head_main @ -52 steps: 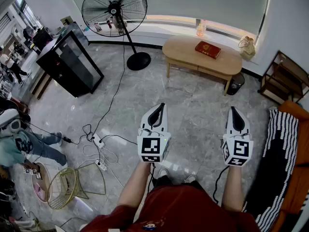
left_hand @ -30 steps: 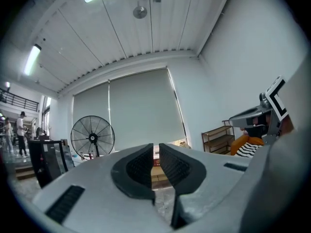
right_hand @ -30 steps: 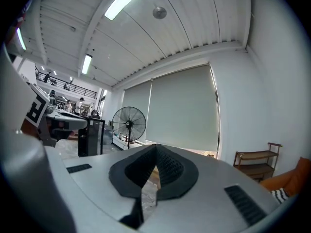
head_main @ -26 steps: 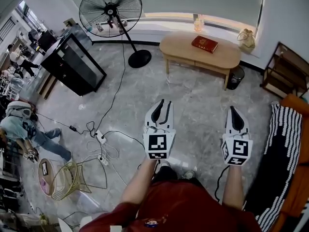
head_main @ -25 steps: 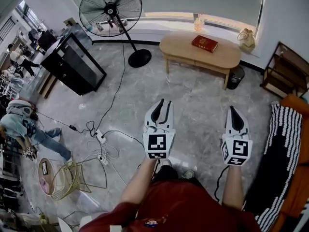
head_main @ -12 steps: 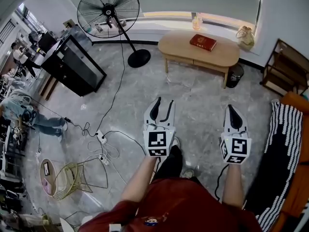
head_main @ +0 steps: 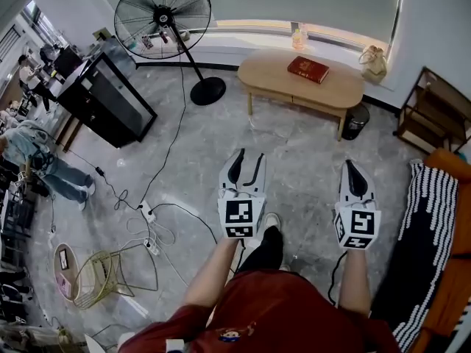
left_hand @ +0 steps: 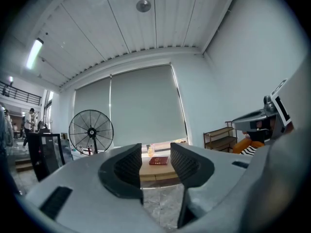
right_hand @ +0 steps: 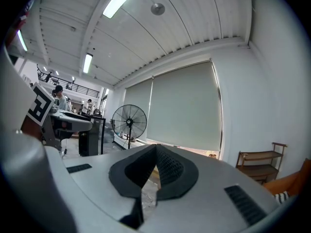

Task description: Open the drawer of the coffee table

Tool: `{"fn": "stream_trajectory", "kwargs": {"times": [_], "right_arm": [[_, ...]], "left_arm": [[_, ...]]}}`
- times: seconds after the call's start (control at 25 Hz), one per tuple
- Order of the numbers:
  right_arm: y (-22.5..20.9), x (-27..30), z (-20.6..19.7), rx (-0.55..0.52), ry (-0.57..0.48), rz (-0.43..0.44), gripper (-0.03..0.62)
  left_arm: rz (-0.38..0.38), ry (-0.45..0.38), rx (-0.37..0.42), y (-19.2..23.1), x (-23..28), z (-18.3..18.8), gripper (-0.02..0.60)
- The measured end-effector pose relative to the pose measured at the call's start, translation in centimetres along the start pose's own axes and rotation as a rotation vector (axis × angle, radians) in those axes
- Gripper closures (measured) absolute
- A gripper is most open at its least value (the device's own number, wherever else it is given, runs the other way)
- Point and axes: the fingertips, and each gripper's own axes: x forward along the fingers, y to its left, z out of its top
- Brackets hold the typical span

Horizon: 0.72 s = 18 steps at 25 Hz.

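The coffee table (head_main: pixel 272 70) stands across the room under the window, well apart from both grippers, with a red book (head_main: pixel 307 69) lying on its top. Its drawer (head_main: pixel 315 104) sits under the top on the near side and looks shut, its front flush with the frame. The left gripper (head_main: pixel 249 155) is held level above the grey stone floor (head_main: pixel 221 134) with its jaws standing apart and nothing between them. In the left gripper view the gap of that gripper (left_hand: pixel 155 150) frames the far table and the book (left_hand: pixel 159 160). The right gripper (head_main: pixel 351 165) hangs beside it at about the same height, its jaws pressed together on nothing. The right gripper view shows the tips of this gripper (right_hand: pixel 155 147) meeting in a point. A standing fan (head_main: pixel 162 13) is left of the table, its cord trailing over the floor to a power strip (head_main: pixel 149 213). A small bag (head_main: pixel 374 63) rests by the table's right end and a dark bin (head_main: pixel 355 121) stands on the floor just beside that end. A wooden shelf (head_main: pixel 434 120) stands at the right, a black cabinet (head_main: pixel 107 93) at the left, and a person (head_main: pixel 37 160) bends over further left.
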Motion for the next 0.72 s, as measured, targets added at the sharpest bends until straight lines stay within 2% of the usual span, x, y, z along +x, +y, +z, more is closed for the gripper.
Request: {"fn": "stream_trajectory", "kwargs": {"times": [0.32, 0.72], "right_arm": [[0.4, 7.2, -0.4, -0.035, 0.032, 0.016, 0.597], [0.8, 19.6, 0.5, -0.053, 0.053, 0.017, 0.597]], "left_arm": [[-0.001, 0.026, -0.019, 3.2, 5.9, -1.9, 0.413], [-0.022, 0.053, -0.036, 9.6, 16.2, -3.2, 0.413]]}}
